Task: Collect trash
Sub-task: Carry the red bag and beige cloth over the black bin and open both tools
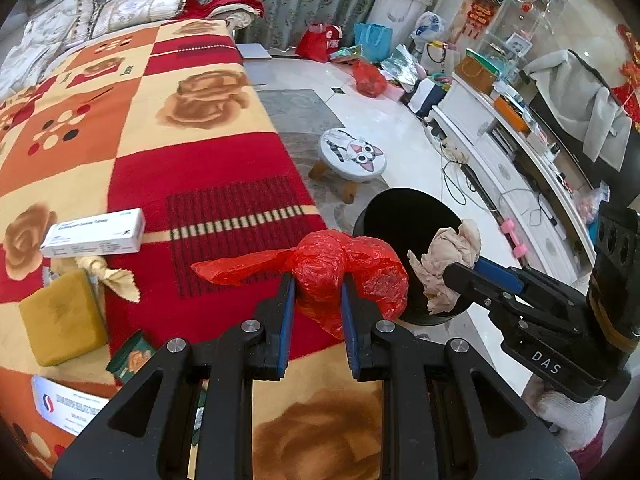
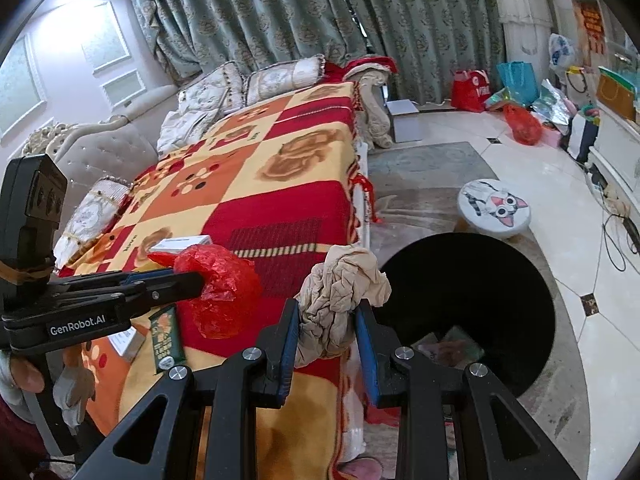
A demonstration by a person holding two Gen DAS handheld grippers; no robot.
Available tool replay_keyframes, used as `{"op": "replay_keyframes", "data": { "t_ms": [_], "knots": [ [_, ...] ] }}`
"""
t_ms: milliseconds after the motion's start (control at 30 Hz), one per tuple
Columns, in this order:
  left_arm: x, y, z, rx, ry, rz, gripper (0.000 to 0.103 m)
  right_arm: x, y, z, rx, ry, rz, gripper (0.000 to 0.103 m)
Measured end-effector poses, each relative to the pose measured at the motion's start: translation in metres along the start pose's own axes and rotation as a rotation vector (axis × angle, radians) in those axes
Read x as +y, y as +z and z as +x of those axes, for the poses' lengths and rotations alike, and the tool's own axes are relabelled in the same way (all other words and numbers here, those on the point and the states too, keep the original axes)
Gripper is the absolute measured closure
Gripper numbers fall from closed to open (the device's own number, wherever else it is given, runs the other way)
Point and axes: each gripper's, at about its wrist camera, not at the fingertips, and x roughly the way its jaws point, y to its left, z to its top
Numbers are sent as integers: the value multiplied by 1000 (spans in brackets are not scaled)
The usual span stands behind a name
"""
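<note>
My left gripper (image 1: 318, 286) is shut on a crumpled red plastic bag (image 1: 352, 264) and holds it above the blanket's edge, beside the black trash bin (image 1: 400, 216). My right gripper (image 2: 326, 312) is shut on a crumpled beige paper wad (image 2: 340, 292), held just left of the bin's opening (image 2: 480, 280). The right gripper with the wad (image 1: 448, 256) shows in the left wrist view over the bin. The left gripper with the red bag (image 2: 222, 284) shows at left in the right wrist view. Some trash lies at the bin's bottom (image 2: 448, 346).
On the red-and-yellow blanket (image 1: 200, 120) lie a white box (image 1: 94, 232), a yellow sponge block (image 1: 60, 316), a tied wrapper (image 1: 108, 276), a green packet (image 1: 132, 356) and a white card (image 1: 68, 404). A cat-face stool (image 1: 352, 156) stands on the floor behind the bin. Bags crowd the far wall.
</note>
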Motion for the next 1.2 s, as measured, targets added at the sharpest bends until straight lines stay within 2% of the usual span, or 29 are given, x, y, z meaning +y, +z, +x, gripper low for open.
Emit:
{"op": "replay_keyframes", "data": {
  "t_ms": [633, 1200],
  "knots": [
    [-37, 11, 24, 22, -30, 46, 84, -40, -4, -12, -2, -77, 51, 76],
    [-75, 19, 64, 63, -44, 75, 84, -78, -9, -9, 21, -142, 97, 76]
  ]
}}
